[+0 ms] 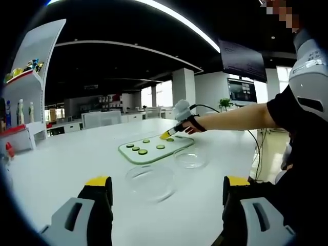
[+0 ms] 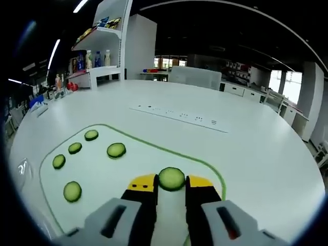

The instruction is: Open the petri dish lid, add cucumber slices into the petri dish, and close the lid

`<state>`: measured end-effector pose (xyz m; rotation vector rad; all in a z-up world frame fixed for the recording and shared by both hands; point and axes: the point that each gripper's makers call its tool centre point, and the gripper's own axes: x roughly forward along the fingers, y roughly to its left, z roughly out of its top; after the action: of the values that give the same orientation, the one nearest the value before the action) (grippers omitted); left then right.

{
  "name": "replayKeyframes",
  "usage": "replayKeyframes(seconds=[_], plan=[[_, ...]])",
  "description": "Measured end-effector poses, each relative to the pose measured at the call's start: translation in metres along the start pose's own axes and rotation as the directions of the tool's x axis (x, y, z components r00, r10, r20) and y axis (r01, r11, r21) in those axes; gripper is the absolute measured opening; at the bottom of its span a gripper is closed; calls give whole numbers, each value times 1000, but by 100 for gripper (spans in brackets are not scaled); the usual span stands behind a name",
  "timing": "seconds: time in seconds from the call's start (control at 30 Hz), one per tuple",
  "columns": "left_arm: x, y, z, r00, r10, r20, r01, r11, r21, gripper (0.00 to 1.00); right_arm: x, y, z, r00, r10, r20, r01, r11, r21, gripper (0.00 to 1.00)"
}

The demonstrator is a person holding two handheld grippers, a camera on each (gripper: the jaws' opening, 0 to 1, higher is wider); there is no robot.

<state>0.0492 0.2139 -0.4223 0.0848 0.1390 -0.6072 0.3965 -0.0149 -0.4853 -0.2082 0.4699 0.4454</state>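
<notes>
A person reaches across a white worktop point(image 1: 61, 164) with the right gripper point(image 2: 171, 187), its yellow-tipped jaws closed in on one cucumber slice point(image 2: 171, 178) that stands on edge between them, just above the near rim of a glass cutting board point(image 2: 97, 179). Five more slices point(image 2: 116, 150) lie flat on the board, spread apart. In the left gripper view the same reach shows from the side: the person's gloved hand point(image 1: 185, 120) steers the far gripper's tip to the board's far end, while the petri dish point(image 1: 150, 182) sits on the worktop on the viewer's side of the board and its lid point(image 1: 190, 157) rests apart, just beside the board. Which of the two clear rounds is base and which is lid is a judgement; they look much alike. The left gripper point(image 1: 167, 192) hangs low over the worktop, jaws set wide apart and holding nothing, the dish lying between and beyond them.

The hold looks thin: the slice is caught by its rim only, and wet cucumber could slip or tip out on the way across to the dish, landing on the worktop or back on the board. Too hard a squeeze could crack or fold it instead. The dish is light, clear and hard to read against the white surface, so a low approach could nudge it aside or drop the slice on its rim. The lid, so near the board's edge, could be knocked on the way.
</notes>
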Motion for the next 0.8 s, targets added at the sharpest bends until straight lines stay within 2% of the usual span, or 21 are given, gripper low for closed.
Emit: replayKeyframes(seconds=[0.2, 0.63, 0.8], plan=[[-1, -1, 1, 1000, -1, -1, 1, 1000, 3, 87, 3, -5, 1, 1000, -2, 0, 2, 1000, -9, 16], [-2, -3, 2, 1000, -4, 7, 4, 1000, -1, 86, -3, 1, 0, 1000, -14, 4, 14, 998, -64, 15], [-2, -2, 1, 1000, -7, 4, 7, 1000, -1, 86, -10, 1, 7, 1000, -6, 17, 7, 998, -55, 15]])
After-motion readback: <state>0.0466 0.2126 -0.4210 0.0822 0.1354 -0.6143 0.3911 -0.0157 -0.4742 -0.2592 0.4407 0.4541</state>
